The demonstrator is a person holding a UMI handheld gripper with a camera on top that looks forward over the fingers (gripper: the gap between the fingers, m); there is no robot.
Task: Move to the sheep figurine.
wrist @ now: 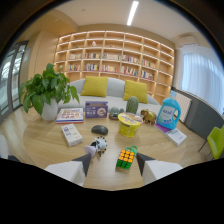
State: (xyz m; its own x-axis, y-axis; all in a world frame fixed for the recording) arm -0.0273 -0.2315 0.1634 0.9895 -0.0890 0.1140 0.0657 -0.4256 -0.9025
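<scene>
Fingers (112, 165) stand apart with nothing between the pads, so I have an open gripper and room to work. Just ahead of my left finger (82, 162), almost touching its tip, sits the sheep figurine (97, 146), a small white body with a dark patterned side. Just ahead of the right finger (145, 164) is a Rubik's cube (126, 157), close beside the sheep. To do this well, I judge that I should slide slightly left so the sheep centres in the gap, then ease forward low and slowly, keeping the right finger off the cube. Beyond the sheep lies a dark computer mouse (99, 130), with a white box (71, 134) off to its left and a yellow tub (129, 124) beyond the cube, all on the wooden table (45, 145).
</scene>
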